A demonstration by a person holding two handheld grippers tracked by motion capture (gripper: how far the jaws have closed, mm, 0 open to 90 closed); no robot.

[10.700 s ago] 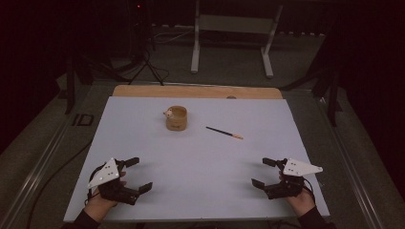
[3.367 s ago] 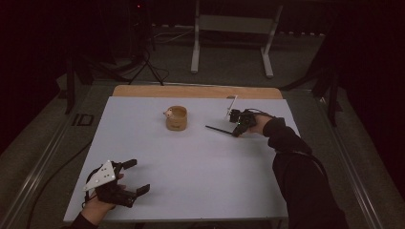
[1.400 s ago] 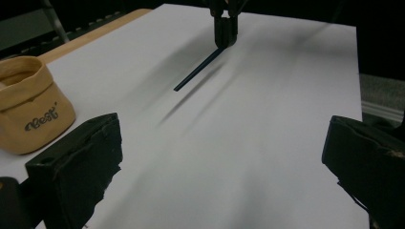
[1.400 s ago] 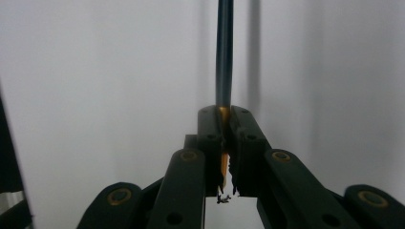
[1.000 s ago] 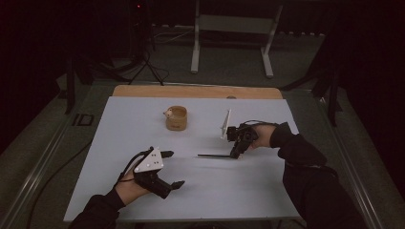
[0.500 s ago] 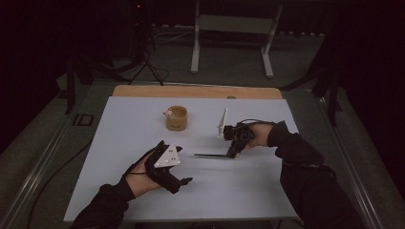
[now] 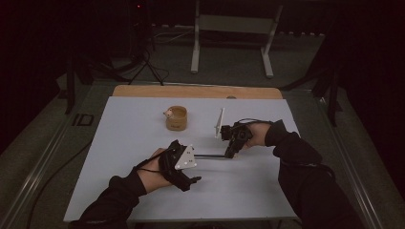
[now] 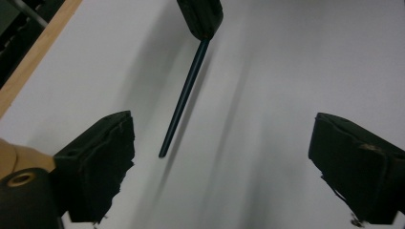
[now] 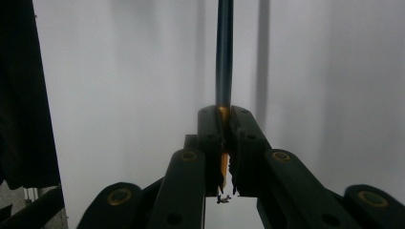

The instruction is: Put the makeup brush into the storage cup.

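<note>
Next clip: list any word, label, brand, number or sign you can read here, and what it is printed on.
None can be read in any of the three views.
The wooden cup bears a small pale mark on its rim, too small to tell whether it is print.
The pencil, clamped in the right gripper, shows no lettering along its dark shaft.
The left gripper and its grey plate carry no legible marking.

The left gripper (image 8: 224,157) stands with its jaws spread wide over the white table (image 8: 296,62); a dark pencil (image 8: 184,98), held by the right gripper (image 8: 201,16), points between them, untouched
</note>
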